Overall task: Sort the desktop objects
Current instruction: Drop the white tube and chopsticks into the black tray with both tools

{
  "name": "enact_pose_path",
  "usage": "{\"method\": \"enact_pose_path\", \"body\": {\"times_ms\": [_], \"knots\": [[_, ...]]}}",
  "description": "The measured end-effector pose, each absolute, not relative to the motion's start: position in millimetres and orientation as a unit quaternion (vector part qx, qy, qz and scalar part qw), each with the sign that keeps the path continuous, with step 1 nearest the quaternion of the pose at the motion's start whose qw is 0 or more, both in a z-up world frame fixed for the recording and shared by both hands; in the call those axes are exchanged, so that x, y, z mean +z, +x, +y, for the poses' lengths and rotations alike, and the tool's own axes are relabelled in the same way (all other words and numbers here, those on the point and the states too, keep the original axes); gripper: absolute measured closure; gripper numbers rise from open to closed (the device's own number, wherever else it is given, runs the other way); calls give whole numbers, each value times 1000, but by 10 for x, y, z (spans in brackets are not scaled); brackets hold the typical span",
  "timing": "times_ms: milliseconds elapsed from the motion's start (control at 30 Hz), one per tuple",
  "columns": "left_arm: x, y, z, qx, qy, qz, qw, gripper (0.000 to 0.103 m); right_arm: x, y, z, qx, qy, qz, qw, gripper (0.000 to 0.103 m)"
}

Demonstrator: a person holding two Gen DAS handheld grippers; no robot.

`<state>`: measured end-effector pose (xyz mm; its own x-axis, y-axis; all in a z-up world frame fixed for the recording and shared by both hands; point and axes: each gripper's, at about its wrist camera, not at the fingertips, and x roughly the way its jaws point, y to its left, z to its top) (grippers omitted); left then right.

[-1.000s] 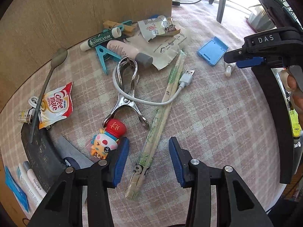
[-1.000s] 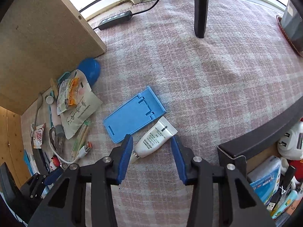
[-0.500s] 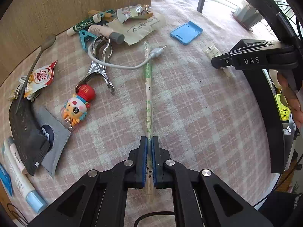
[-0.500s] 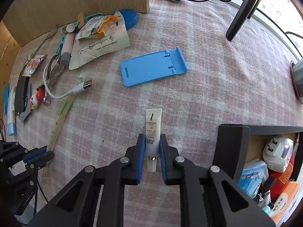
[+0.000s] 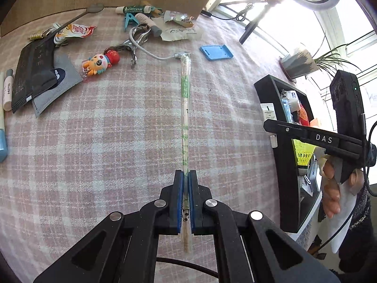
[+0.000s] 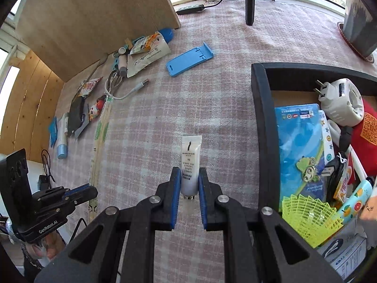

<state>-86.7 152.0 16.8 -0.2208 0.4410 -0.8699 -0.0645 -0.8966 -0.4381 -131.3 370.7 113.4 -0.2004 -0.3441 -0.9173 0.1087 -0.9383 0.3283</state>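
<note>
While both tools carry loads, left gripper (image 5: 185, 184) pinches one wrapped chopstick pair (image 5: 185, 108) near its end, likely to lift it lengthwise; right gripper (image 6: 190, 184) clamps one white tube (image 6: 190, 158) by its cap end. Just right: one black bin (image 6: 264, 122), apparently their destination. Farther: one blue phone stand (image 6: 188, 62).

tablecloth (image 5: 117, 129): pink-white plaid | phone stand (image 6: 189, 59): blue | tube (image 6: 190, 162): white, black print | box (image 6: 264, 122): black | chopstick sleeve (image 5: 185, 118): clear, green print | shuttlecock (image 6: 311, 219): yellow
</note>
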Motion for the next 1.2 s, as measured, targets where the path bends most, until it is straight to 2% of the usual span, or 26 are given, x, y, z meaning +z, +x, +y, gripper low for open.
{"method": "enact_pose_path", "body": {"times_ms": [100, 233, 267, 467, 667, 700, 767, 800, 1033, 1200], "knots": [[448, -816, 1615, 768, -593, -154, 188, 99, 1367, -1061, 4093, -787, 594, -106, 130, 88], [676, -926, 2124, 763, -583, -146, 236, 99, 1640, -694, 4656, -800, 578, -131, 90, 88], [731, -948, 2267, 761, -582, -141, 249, 99, 1509, -738, 4725, -804, 575, -136, 75, 88], [1052, -1075, 3226, 744, -572, -101, 329, 99, 1696, -184, 5636, -815, 553, -170, -22, 88], [1130, -1178, 3946, 734, -567, -69, 368, 99, 1614, -83, 6079, -816, 543, -183, -83, 88], [1135, -1186, 4045, 735, -561, -59, 376, 98, 1589, -106, 6110, -814, 545, -182, -85, 87], [1127, -1203, 4181, 742, -563, -32, 363, 79, 1558, -143, 6143, -807, 553, -185, -96, 77], [1120, -1213, 4196, 745, -564, -30, 355, 68, 1572, -152, 6135, -808, 551, -182, -98, 76], [1146, -1297, 3639, 771, -553, -42, 313, 68, 1798, -378, 5726, -828, 540, -142, -54, 74], [1060, -1454, 2857, 794, -554, -43, 247, 68, 1899, -760, 5180, -833, 544, -102, 8, 67]]}}
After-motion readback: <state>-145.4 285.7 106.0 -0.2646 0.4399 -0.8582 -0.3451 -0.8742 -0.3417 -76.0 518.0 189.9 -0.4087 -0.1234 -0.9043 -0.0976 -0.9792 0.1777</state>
